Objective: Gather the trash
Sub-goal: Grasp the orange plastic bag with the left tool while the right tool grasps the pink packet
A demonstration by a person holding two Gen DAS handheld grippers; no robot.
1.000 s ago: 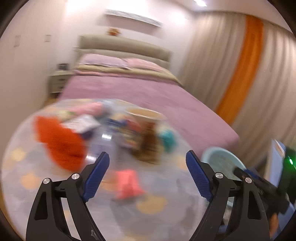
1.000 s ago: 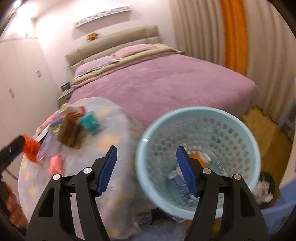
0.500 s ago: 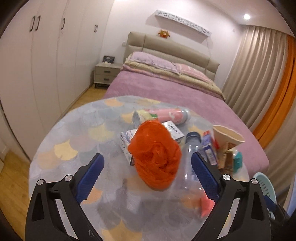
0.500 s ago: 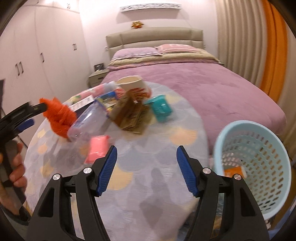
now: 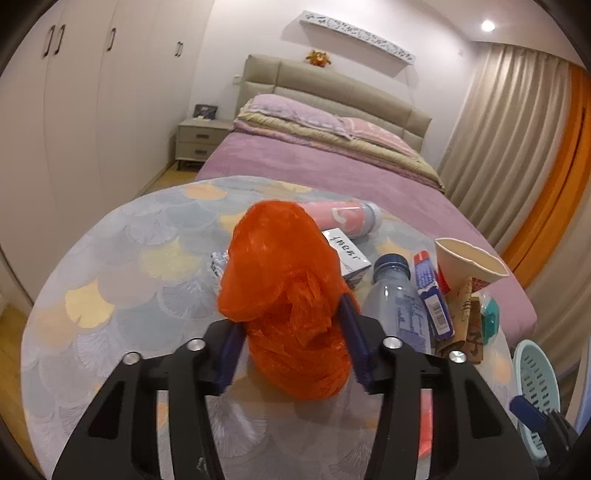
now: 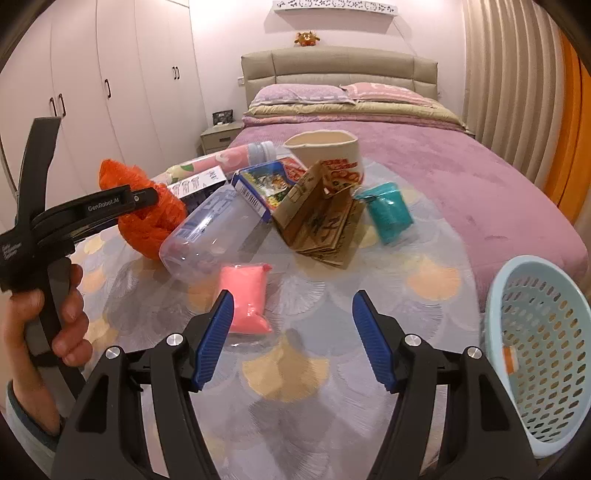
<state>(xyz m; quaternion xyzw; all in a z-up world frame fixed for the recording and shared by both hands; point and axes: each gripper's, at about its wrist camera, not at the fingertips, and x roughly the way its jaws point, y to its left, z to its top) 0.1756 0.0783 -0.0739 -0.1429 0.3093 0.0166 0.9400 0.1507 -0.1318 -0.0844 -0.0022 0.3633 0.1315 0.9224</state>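
Bedroom with pale walls, white wardrobe doors [image 5: 74, 110] along the left. Purple-covered bed [image 6: 424, 166] against a beige padded headboard [image 6: 340, 66], small nightstand [image 5: 197, 142] beside it. Beige and orange curtains [image 5: 517, 155] at right, wood floor [image 5: 11, 325], ceiling spotlight [image 5: 488, 25] lit.

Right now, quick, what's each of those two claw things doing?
Left gripper: jaws closing on the crumpled orange plastic bag, pads squeezing it.
Right gripper: open and empty, above the table, near the pink packet.

Left gripper [image 5: 291, 332] closing, right gripper [image 6: 291, 332] apparently agape
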